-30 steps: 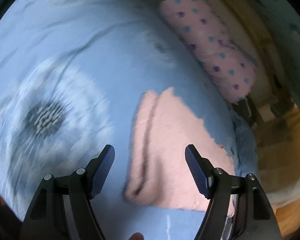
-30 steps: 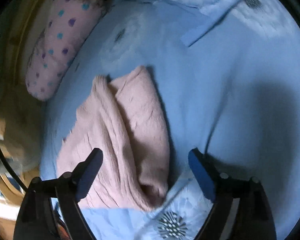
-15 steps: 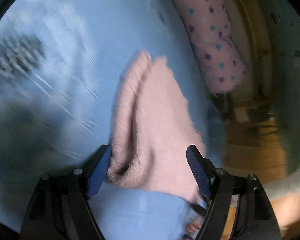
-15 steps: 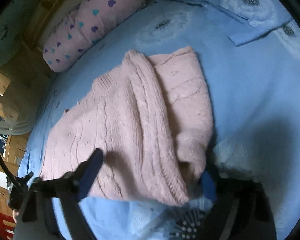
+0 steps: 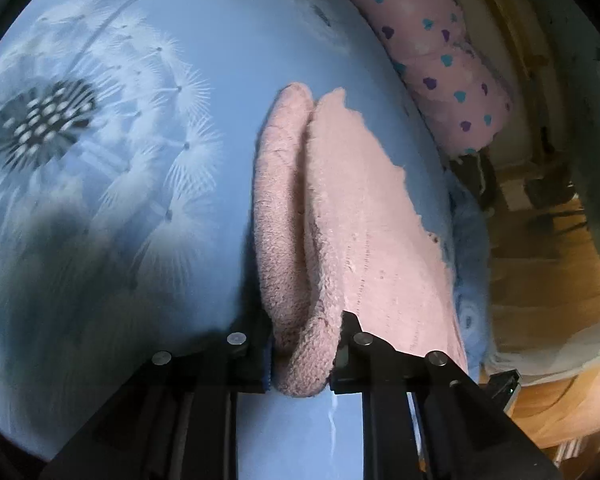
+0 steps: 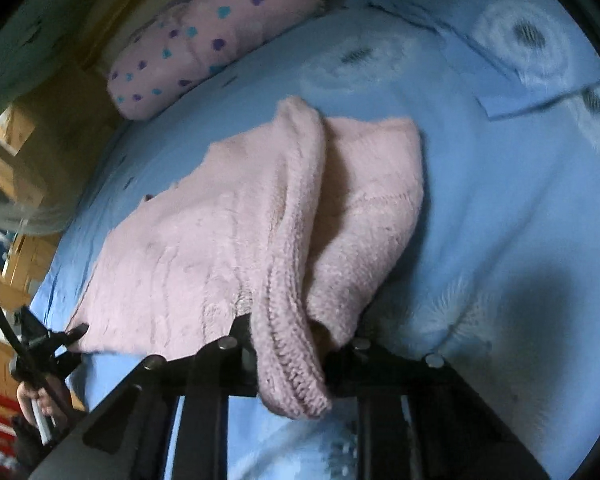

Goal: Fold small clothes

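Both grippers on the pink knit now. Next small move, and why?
Probably lift both together. The left gripper is shut on a bunched edge of the pink sweater; the right gripper is closing on another fold of it. The rest lies flat on the blue bedsheet.

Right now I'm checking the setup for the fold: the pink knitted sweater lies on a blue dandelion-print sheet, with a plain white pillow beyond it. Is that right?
Not quite: the pillow is pink with blue and purple hearts, not plain white, as the right wrist view shows. The pink knitted sweater does lie on the blue dandelion-print sheet.
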The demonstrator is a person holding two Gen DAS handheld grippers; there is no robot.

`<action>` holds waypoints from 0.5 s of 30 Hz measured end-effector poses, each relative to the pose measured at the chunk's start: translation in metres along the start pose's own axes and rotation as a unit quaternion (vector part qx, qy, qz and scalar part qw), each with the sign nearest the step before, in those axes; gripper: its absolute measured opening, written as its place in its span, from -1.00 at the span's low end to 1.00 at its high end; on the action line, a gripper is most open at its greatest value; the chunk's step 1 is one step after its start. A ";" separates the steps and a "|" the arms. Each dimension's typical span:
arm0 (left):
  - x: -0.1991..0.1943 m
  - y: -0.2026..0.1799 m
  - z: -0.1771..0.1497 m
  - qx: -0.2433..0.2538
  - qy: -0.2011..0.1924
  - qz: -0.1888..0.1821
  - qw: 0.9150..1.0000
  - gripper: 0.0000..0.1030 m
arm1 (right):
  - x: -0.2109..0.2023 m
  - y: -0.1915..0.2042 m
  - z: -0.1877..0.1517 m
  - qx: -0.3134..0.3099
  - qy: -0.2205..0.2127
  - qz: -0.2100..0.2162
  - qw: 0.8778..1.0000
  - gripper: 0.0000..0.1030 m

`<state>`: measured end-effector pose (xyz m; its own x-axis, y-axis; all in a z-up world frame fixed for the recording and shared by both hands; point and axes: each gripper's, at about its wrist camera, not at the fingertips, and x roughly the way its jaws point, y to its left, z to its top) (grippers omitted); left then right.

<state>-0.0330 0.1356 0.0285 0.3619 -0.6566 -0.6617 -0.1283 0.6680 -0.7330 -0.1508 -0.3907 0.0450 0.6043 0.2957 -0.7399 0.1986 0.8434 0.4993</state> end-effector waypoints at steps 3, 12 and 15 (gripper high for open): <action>-0.020 -0.006 -0.016 0.008 -0.011 -0.025 1.000 -1.00 | -0.017 0.006 0.003 -0.007 0.002 0.013 1.000 -0.59; -0.014 -0.013 -0.041 0.057 -0.003 0.069 0.996 -1.00 | -0.003 0.004 -0.013 0.002 0.075 -0.152 0.986 0.04; -0.012 -0.016 -0.043 0.062 -0.015 0.090 0.994 -1.00 | 0.007 0.018 -0.020 -0.047 0.066 -0.255 0.964 0.89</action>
<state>-0.0755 0.1176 0.0420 0.3716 -0.5122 -0.7743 -0.0799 0.8133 -0.5763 -0.1589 -0.3647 0.0400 0.3433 -0.1183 -0.9317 0.3684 0.9295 0.0177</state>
